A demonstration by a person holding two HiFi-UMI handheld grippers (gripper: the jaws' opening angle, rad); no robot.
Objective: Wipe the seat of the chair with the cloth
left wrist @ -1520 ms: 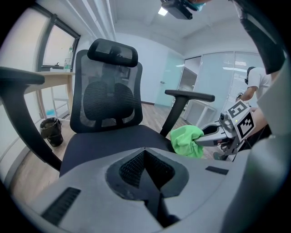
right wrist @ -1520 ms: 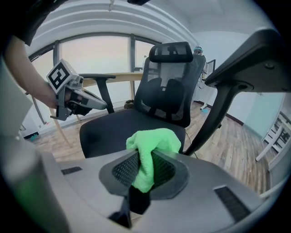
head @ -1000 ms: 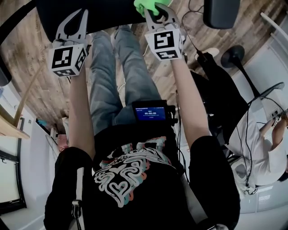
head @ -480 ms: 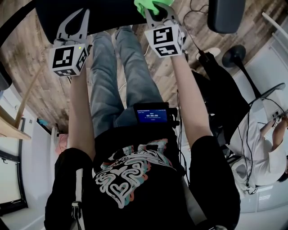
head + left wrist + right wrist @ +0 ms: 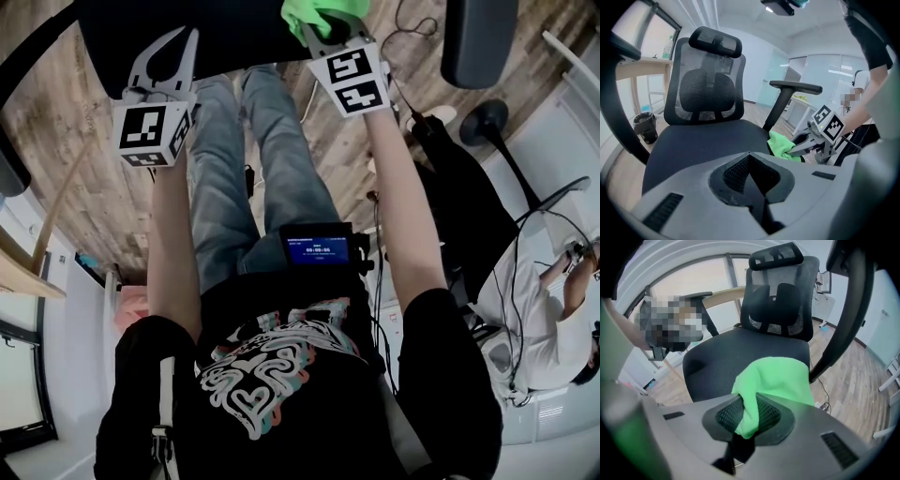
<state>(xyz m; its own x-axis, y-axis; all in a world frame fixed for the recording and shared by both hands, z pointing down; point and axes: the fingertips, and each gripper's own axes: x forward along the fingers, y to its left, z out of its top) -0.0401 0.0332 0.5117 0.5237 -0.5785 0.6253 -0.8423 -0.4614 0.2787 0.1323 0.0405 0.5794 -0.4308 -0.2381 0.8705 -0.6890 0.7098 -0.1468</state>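
The black office chair's seat [image 5: 220, 26] fills the top of the head view. In the right gripper view the seat [image 5: 724, 357] lies just ahead. My right gripper [image 5: 747, 405] is shut on a bright green cloth [image 5: 783, 378], which drapes forward over the seat's front edge. From the head the right gripper [image 5: 317, 28] and cloth [image 5: 302, 11] sit at the seat's near right edge. My left gripper [image 5: 186, 39] hovers at the seat's near left edge, shut on nothing. The left gripper [image 5: 749, 154] looks over the seat [image 5: 693, 145] with the cloth [image 5: 782, 144] to its right.
The chair has a mesh backrest [image 5: 705, 89] with a headrest, and an armrest [image 5: 478, 37] on each side. A seated person [image 5: 553, 300] and a black bag [image 5: 459, 202] are on the right. A bin [image 5: 644, 127] stands beside a desk. The floor is wood.
Both grippers have shifted slightly right and forward toward the seat. The right one still holds the cloth, now a little farther over the seat's edge.
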